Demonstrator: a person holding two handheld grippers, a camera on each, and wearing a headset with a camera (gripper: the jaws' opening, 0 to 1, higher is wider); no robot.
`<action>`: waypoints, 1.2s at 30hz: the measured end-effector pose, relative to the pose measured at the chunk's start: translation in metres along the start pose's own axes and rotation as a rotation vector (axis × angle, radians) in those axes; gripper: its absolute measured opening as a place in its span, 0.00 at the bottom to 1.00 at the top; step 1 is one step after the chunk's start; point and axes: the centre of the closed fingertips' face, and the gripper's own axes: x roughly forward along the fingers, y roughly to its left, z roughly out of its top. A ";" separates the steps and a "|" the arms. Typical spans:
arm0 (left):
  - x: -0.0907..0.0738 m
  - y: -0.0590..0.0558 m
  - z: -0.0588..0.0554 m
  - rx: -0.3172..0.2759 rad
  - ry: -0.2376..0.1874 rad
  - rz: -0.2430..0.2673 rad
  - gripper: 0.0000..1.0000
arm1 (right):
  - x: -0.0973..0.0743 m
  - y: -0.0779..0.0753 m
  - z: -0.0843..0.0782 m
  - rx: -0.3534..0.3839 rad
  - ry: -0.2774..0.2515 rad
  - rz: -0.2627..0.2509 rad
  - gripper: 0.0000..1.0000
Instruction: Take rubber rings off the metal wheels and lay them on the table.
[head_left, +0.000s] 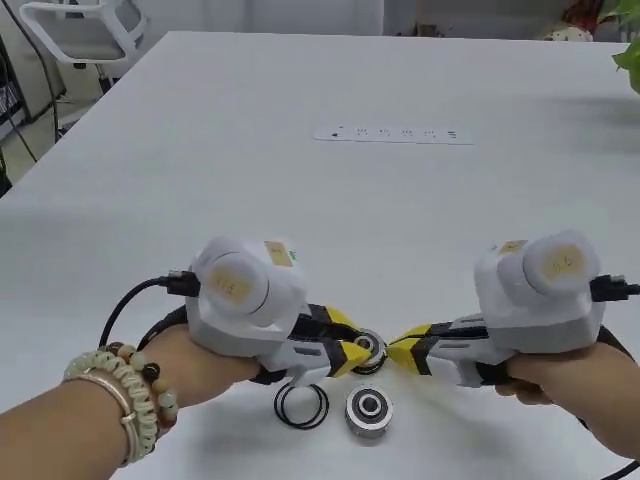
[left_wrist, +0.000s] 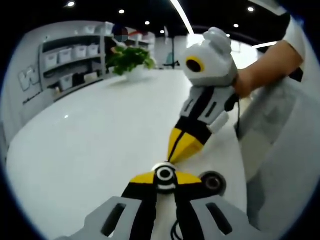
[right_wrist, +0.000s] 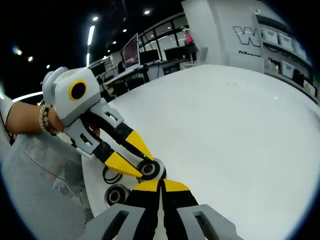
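Observation:
My left gripper (head_left: 357, 351) is shut on a small metal wheel (head_left: 368, 345), held just above the table. In the left gripper view the wheel (left_wrist: 165, 174) sits between the yellow jaw tips. My right gripper (head_left: 392, 350) comes in from the right with its jaws shut, and its tips touch the wheel's rim (right_wrist: 149, 169). Whether they pinch a rubber ring there I cannot tell. Black rubber rings (head_left: 301, 405) lie on the table below the left gripper. Beside them stands a second metal wheel (head_left: 369, 411), also seen as the wheel (right_wrist: 116, 195) on the table in the right gripper view.
A white table (head_left: 300, 200) stretches far ahead, with a white power strip (head_left: 392, 134) lying across its middle. An office chair (head_left: 85, 35) stands at the far left corner. A plant (left_wrist: 129, 59) sits at the table's far right end.

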 end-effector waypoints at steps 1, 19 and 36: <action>0.000 0.000 0.000 0.001 0.000 0.000 0.14 | 0.000 0.001 0.000 0.020 0.001 0.000 0.00; 0.000 0.001 0.000 0.011 0.007 0.010 0.13 | -0.001 0.010 0.004 0.009 0.007 -0.015 0.00; -0.001 0.001 -0.001 0.011 0.005 0.010 0.13 | 0.000 0.015 0.008 -0.018 0.001 -0.004 0.00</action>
